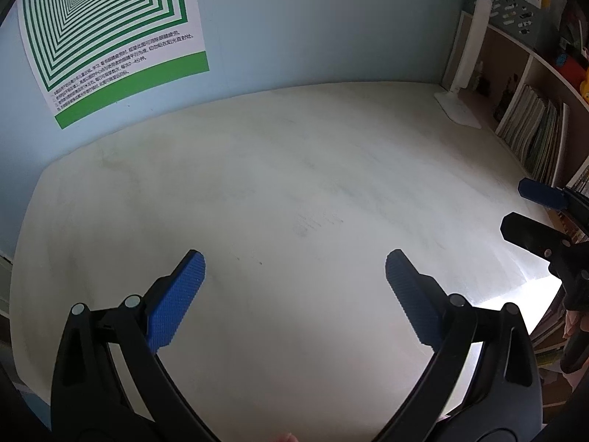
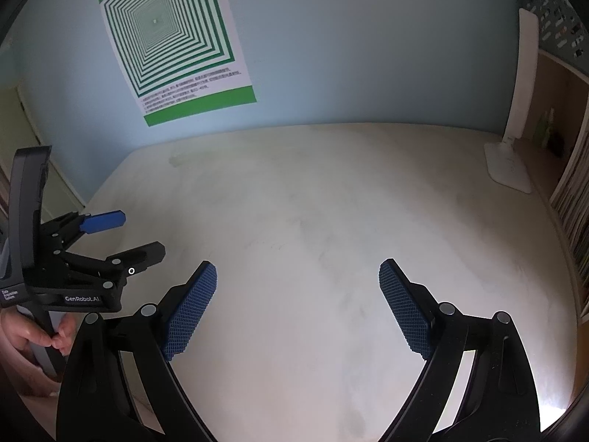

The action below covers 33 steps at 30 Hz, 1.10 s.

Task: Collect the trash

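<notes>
Pale, scuffed white table [image 1: 294, 169] carries only a white desk lamp [image 1: 458, 107] at its far right corner; left gripper [image 1: 294, 269] and right gripper [image 2: 298, 276] jaws apart and empty, no trash visible, risking wasted closures.

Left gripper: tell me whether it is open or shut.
Open. The left gripper holds nothing; its blue pads stand wide apart over the bare table.
</notes>
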### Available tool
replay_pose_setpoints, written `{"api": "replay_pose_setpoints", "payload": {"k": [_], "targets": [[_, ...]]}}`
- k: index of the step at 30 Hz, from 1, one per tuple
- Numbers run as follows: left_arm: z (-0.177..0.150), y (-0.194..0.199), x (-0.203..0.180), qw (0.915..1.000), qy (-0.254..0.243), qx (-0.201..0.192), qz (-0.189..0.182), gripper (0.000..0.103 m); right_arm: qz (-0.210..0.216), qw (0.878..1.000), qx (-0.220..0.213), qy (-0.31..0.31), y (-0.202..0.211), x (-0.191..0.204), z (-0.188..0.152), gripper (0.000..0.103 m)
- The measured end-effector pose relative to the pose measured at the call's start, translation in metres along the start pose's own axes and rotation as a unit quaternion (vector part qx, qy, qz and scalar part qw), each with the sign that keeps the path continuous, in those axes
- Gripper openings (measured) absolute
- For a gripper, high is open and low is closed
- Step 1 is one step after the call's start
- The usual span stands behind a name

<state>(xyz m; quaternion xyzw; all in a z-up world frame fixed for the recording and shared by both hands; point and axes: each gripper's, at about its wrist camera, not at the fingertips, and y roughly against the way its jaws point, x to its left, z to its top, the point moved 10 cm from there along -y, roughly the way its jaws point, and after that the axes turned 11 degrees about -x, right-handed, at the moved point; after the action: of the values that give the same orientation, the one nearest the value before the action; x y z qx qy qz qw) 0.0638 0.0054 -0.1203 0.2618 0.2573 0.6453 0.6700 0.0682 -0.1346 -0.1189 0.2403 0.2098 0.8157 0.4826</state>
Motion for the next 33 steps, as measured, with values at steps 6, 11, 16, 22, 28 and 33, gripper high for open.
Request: {"api": "replay_pose_setpoints", "payload": {"k": [6,11,16,22,28,33], "targets": [[0.000,-0.001,0.003,1.0000,0.004,0.000,0.001,0.096,0.000,1.000,0.000,0.000,-0.002,0.000,0.001,0.089],[0.002,-0.002,0.003,1.0000,0.005,0.001,-0.002,0.096,0.001,1.000,-0.001,-0.001,-0.002,0.000,0.001,0.089],[0.003,-0.003,0.003,1.0000,0.004,0.004,0.000,0.096,0.000,1.000,0.002,-0.002,-0.002,0.000,0.001,0.089],[0.002,-0.005,0.004,1.0000,0.004,0.007,0.000,0.096,-0.002,1.000,0.004,-0.005,-0.003,-0.001,0.001,0.089],[0.002,-0.008,0.005,0.9999,0.004,0.008,-0.005,0.096,-0.006,1.000,0.006,-0.006,-0.004,-0.001,0.000,0.089],[0.001,-0.012,0.007,0.9999,0.003,0.012,-0.007,0.096,-0.008,1.000,0.007,-0.008,-0.004,-0.002,-0.001,0.089]]}}
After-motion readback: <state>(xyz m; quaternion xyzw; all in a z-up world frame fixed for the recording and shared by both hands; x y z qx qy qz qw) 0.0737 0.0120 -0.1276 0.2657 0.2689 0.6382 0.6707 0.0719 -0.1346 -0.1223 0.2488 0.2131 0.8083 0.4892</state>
